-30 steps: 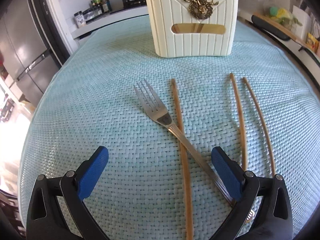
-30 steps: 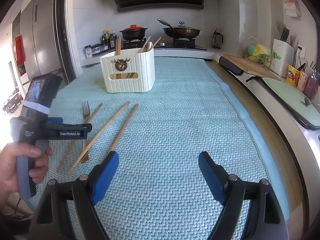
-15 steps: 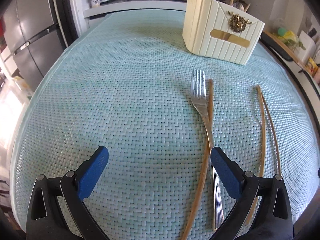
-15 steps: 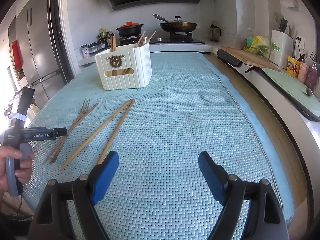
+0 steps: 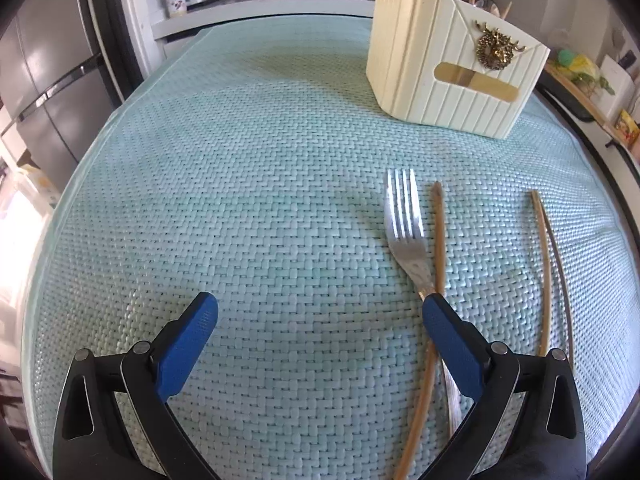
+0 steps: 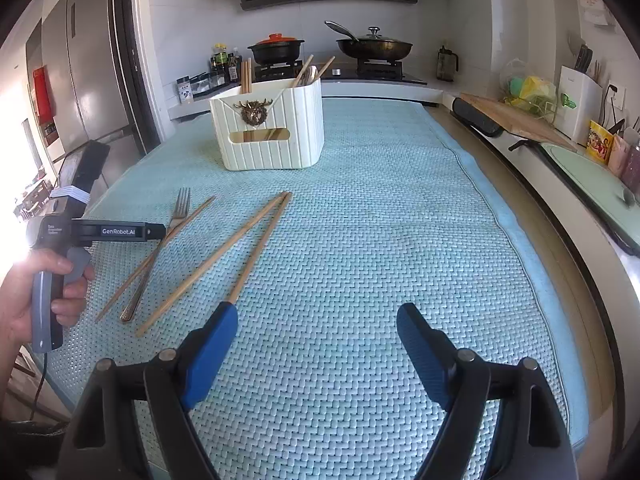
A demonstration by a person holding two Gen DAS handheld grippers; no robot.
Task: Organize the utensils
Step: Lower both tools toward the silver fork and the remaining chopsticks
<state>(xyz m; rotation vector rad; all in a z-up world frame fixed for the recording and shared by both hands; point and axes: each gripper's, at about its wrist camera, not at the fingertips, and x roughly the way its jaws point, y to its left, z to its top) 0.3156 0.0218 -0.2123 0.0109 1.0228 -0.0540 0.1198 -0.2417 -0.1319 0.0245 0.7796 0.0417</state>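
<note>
On the worktop (image 6: 360, 240), covered by a pale blue woven mat, the left gripper (image 5: 320, 312) hovers with its fingers (image 5: 188, 344) wide apart and nothing between them; its right finger hangs over the fork's handle. The fork (image 5: 404, 224) lies flat with its tines toward the cream holder (image 5: 452, 80), and a single chopstick (image 5: 439, 232) crosses under or over its handle, which cannot be told. Further right lie two more chopsticks (image 5: 548, 264), close together and meeting at their far tips. The right gripper (image 6: 316, 320) sits well to the right of them, fingers (image 6: 208, 348) also apart and empty, one pad near a chopstick end. The fork looks stiff, smooth and fairly light, likely slippery on its polished handle; a hold across the narrow neck or mid-handle seems safest. The chopsticks appear thin, light and prone to rolling, so pinching near the middle should keep them level on the way to the holder, which already has chopsticks standing in it.
</note>
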